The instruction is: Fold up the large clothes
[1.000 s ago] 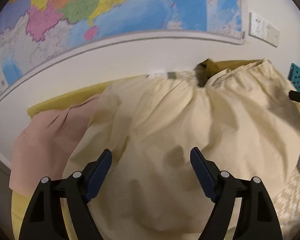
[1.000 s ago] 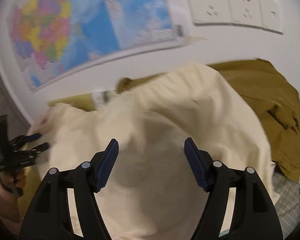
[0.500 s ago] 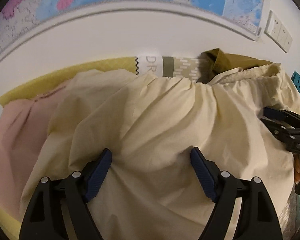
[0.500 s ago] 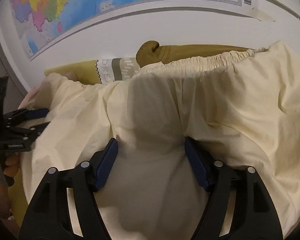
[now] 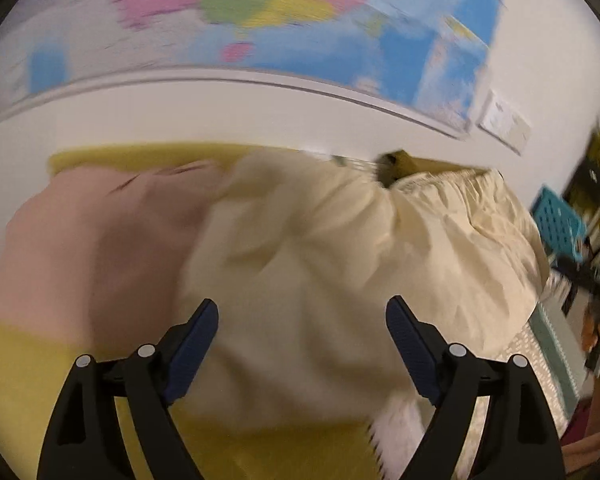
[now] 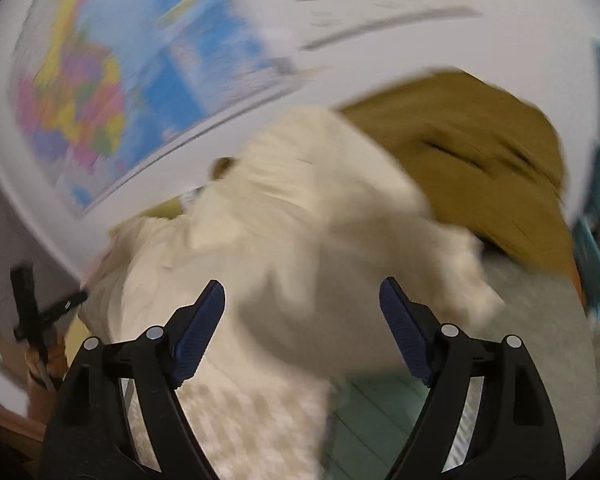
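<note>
Surroundings: a wall map hangs on the white wall behind the work surface, and a pale socket plate sits just right of its lower corner. A teal perforated crate stands at the far right edge in the left wrist view.
Surface: a yellow cloth covers the left part; a patterned beige-and-white mat and a pale green striped patch lie under the right part.
Garments, counted: three — a cream garment with a gathered elastic edge, a pink garment and an olive-brown garment.
Cream garment: bunched in the middle of the surface, overlapping the pink one on its left side and lying partly over the olive-brown one at the back right.
In the way: the cream heap hides most of the olive-brown garment in the left wrist view — only a small corner shows near the wall.
Left gripper: jaws spread wide, nothing between them, above the near edge of the cream garment.
Right gripper: jaws likewise spread and empty, over the right end of the cream heap.
Grippers, counted: two, each with two blue-padded fingers.
Writing: both views are motion-blurred; no text on the map or mat can be read.
</note>
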Tool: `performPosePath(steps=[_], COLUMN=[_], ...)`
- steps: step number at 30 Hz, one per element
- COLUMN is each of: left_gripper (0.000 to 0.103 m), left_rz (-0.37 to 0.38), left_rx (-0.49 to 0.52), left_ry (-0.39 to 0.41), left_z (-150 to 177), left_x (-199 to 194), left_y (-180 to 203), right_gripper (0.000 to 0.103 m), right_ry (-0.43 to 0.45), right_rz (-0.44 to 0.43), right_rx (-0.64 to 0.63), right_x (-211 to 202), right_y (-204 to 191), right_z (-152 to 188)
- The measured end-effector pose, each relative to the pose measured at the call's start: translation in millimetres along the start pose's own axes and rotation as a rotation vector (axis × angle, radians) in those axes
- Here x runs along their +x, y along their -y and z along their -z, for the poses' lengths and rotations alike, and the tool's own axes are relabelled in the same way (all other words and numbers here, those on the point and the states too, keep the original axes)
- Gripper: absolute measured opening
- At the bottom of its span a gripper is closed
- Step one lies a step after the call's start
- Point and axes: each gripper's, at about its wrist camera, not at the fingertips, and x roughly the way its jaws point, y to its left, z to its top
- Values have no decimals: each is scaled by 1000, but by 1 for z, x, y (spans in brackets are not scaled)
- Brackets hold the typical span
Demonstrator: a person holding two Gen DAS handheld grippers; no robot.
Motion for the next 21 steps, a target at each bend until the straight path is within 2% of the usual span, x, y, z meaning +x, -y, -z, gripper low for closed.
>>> performPosePath(steps=[1, 3, 5, 8, 10, 12, 13, 14, 15, 16, 18, 21], left_gripper=[89, 88, 85, 85, 89, 87, 66, 49, 33, 18, 13, 12], left_rz=[-16, -57, -8, 49, 52, 46, 48, 114, 127, 131, 163, 232], left_rx=[-26, -107, -154, -190, -209, -223, -235, -256, -288, -291, -297, -276], left_ry=[-4, -47, -100, -142, -112, -113, -105, -118, -118, -110, -75, -49], left_z=[2, 18, 29, 33, 31, 26, 25, 24, 23, 23, 20, 20], left_x=[-2, 0, 11, 32, 43, 55, 55, 59, 58, 55, 38, 4], left_y=[-7, -25, -31, -25, -19, -11, -9, -6, -5, -4, -2, 5], right_gripper=[85, 85, 85, 85, 87, 83, 75, 52, 23, 16, 13, 12], right_ry=[-5, -28, -62, -72, -75, -71, -56, -55, -56, -49, -29, 7], right_rz=[-3, -29, -47, -123, -114, -106, -107, -104, -126, -200, -209, -276], right_rx=[42, 158, 217, 247, 247, 264, 260, 258, 265, 268, 228, 171], right_x=[-3, -3, 8, 26, 43, 58, 59, 60, 60, 55, 39, 3], right_y=[11, 38, 50, 52, 49, 49, 47, 45, 44, 41, 34, 14], right_z=[5, 19, 26, 23, 17, 14, 13, 11, 10, 9, 9, 8])
